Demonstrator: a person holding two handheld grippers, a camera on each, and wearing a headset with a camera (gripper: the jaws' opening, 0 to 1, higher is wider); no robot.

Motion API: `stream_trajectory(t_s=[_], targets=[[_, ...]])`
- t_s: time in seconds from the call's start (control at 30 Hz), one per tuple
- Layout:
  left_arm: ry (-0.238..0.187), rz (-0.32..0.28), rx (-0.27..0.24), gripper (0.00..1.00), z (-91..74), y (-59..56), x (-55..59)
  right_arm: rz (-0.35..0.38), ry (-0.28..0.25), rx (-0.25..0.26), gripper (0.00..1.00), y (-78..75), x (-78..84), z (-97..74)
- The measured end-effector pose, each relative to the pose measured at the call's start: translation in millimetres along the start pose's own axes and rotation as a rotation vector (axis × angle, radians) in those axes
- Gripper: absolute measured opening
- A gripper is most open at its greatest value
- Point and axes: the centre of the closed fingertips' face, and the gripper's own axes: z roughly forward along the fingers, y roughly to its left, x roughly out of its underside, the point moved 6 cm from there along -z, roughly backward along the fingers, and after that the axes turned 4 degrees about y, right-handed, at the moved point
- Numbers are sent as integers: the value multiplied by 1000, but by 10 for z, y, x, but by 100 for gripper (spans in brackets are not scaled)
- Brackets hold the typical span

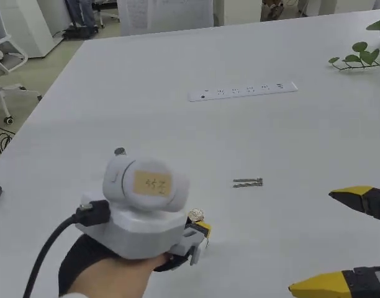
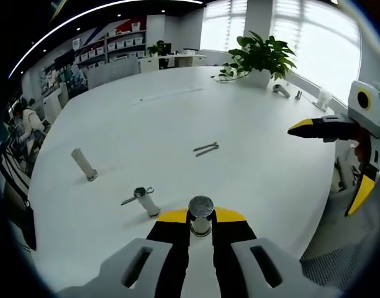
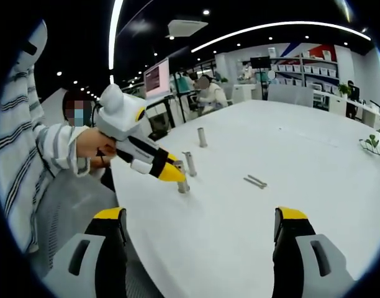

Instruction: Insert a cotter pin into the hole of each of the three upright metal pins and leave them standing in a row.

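Observation:
Three upright metal pins stand in a row on the white table (image 2: 177,118). My left gripper (image 2: 201,225) is shut on the nearest pin (image 2: 201,214), whose round top also shows in the head view as the pin (image 1: 195,215) at the left gripper (image 1: 198,228). The middle pin (image 2: 146,200) has a cotter pin through its head. The far pin (image 2: 84,164) stands bare. Two loose cotter pins (image 1: 248,182) lie side by side mid-table. My right gripper (image 1: 311,241) hovers open to the right, nothing between its jaws. In the right gripper view the right gripper (image 3: 199,230) faces the row of pins (image 3: 190,162).
A white power strip (image 1: 243,91) lies farther back on the table. Plant leaves (image 1: 364,53) reach in at the back right. An office chair (image 1: 4,62) stands off the left edge. A striped sleeve (image 3: 28,155) holds the left gripper near the table's edge.

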Motion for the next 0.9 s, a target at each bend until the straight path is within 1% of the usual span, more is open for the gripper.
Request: stream_trajectory(t_s=[0.03,0.1,0.13,0.23,0.4,0.43,0.47,0.5,0.53,0.63,0.73,0.9], targets=[[3,7,-6,11,18,-16,2,0,-1,1,100,-1,0,-3],[-11,30,-19,11,33,-35,2,4,-2,4,100,-9,6,-14],[-14,31,-22,11,39,-37,2,5,-1,7,100,-14,11,-20],[-6,21,-27,11,75,-46,26,7,3,8,100,-14,27,-26],[-3,10,-37,11,117,-65,98,7,1,10,100,-7,28,-27],[-23,-8,-38,11,113,-66,85,9,-1,10,100,-3,26,-25],[-38,-43,-32,11,114,-69,79,9,-2,8,100,0,24,-23],[-39,-44,-28,11,115,-65,77,10,-2,6,100,4,26,-19],[-30,-61,-22,11,127,-64,76,10,-1,6,100,7,29,-15],[-34,-9,-38,11,133,-86,62,10,2,3,100,19,42,-6],[-38,-21,-37,11,141,-91,63,16,-4,1,100,29,42,-1],[-49,-7,-55,11,136,-105,83,16,-4,4,100,22,51,-4]])
